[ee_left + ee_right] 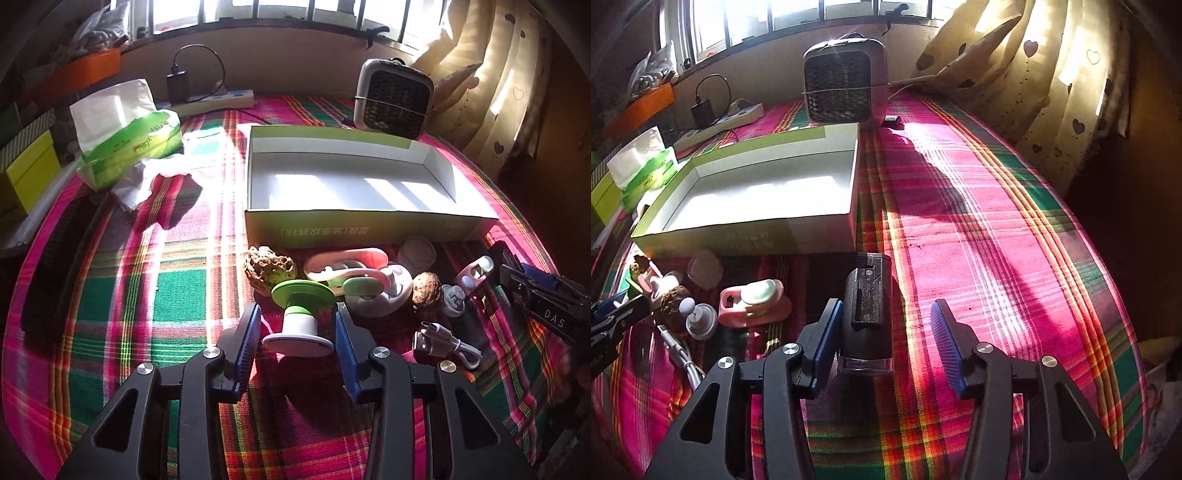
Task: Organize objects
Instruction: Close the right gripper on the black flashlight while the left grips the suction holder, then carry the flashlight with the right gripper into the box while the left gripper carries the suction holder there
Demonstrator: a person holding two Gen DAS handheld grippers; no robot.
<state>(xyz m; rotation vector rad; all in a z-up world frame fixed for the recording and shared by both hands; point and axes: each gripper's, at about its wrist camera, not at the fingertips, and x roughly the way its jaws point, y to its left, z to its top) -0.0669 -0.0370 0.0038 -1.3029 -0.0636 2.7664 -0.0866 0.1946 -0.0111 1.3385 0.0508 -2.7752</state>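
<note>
From the left wrist camera, the left gripper (298, 325) straddles a small green-and-white spool-shaped stand (300, 317) lying on its side on the plaid tablecloth (147, 280). Its blue pads sit half apart; the right one seems to touch the stand's green rim, the left one shows a gap, so I would not call it a grip yet. Just beyond lies the clutter to be sorted: two walnuts (269, 268), a pink-and-white clip gadget (351, 275), a small white jar (416, 253) and a white USB cable (445, 341). The open cardboard box (369, 221) behind them is bare inside, so the tidying looks barely begun.

From the right wrist camera, the right gripper (882, 332) reaches around a dark, blocky device (867, 314) standing just in front of the box (820, 232). The left pad is at its side; the right pad stands clear, so the jaws are half wide and nothing is held. The box interior is empty here too.
</note>
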